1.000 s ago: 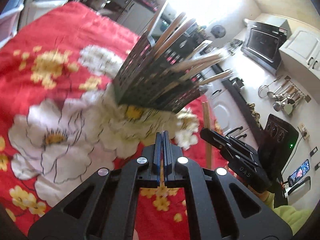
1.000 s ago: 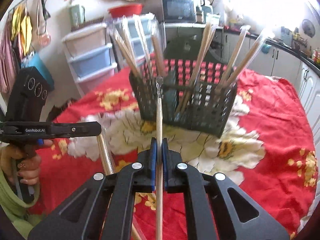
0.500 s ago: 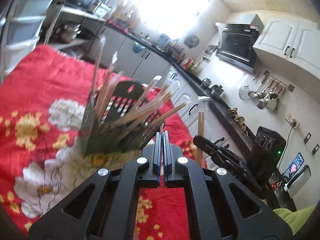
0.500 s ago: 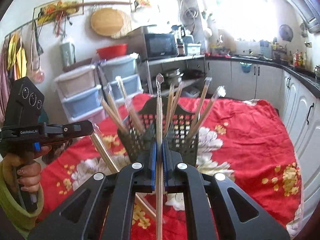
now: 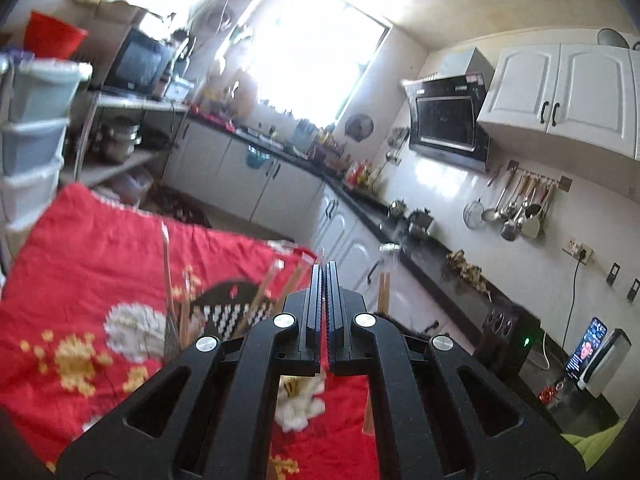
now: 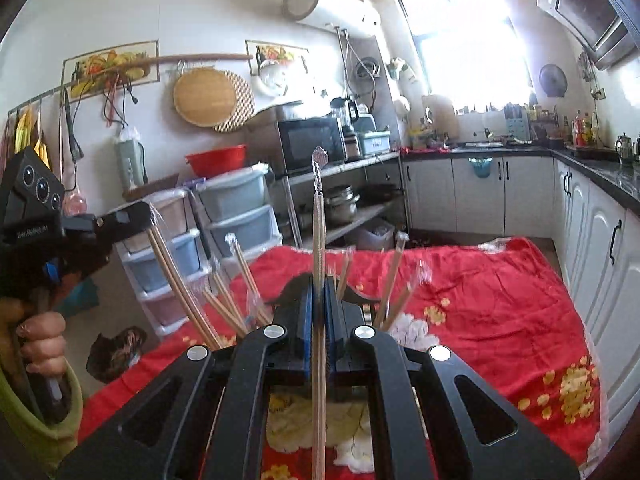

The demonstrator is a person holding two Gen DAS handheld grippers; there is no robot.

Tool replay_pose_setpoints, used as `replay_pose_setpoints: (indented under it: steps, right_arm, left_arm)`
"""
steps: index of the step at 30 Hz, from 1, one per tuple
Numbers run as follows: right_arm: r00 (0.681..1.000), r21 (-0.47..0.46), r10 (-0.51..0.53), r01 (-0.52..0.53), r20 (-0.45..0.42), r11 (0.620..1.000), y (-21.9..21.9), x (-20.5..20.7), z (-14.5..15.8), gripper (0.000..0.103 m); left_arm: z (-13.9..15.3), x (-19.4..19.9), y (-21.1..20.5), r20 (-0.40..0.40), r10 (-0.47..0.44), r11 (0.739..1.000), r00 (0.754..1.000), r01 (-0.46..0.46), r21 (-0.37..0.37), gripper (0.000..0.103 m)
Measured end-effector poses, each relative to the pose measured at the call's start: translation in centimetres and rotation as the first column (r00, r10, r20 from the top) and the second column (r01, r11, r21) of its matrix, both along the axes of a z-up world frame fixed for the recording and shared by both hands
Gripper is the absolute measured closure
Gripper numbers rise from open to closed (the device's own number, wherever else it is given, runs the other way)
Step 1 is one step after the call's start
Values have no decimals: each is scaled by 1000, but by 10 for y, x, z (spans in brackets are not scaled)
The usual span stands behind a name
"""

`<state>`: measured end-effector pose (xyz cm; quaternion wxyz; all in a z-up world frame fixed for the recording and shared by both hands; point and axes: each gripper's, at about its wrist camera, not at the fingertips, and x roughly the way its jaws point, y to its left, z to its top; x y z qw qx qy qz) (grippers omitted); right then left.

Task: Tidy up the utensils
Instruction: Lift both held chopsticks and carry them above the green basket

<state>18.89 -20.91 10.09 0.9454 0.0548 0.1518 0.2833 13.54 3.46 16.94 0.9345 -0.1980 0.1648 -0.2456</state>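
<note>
Both wrist views overlook the red tablecloth (image 5: 92,256).

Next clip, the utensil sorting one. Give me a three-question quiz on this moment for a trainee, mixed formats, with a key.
1. True or false: the right gripper is shut on a wrapped pair of chopsticks.
2. Multiple choice: the black mesh basket stands on A) a bare wooden counter, B) a red floral tablecloth, C) a steel sink.
3. Fill in: in the right wrist view, the left gripper holds wrapped chopsticks whose lower end slants down toward the ____.

Key: 1 true; 2 B; 3 basket.
</note>
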Motion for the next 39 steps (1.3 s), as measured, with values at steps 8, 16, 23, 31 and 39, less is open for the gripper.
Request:
replay_pose_setpoints:
  steps: [8,16,23,31,39]
  right_arm:
    - [995,66,-24,18,92,998,0,14,20,97]
    - [978,112,-48,25,201,993,3,32,37,97]
    - [955,141,-101,63,280,988,8,59,50,97]
    - [930,133,-159,120,333,984,19,86,47,97]
    - [915,130,-207,172,345,977,29,102,30,97]
  left_arm:
    - [35,6,3,76,44,998,996,-47,33,103]
    - [47,21,11,98,84,995,992,-89,41,103]
    - [50,42,15,105,119,991,987,-125,56,103]
    - [31,64,15,61,133,988,989,-137,70,103]
    - [9,76,10,23,155,982,988,-157,110,103]
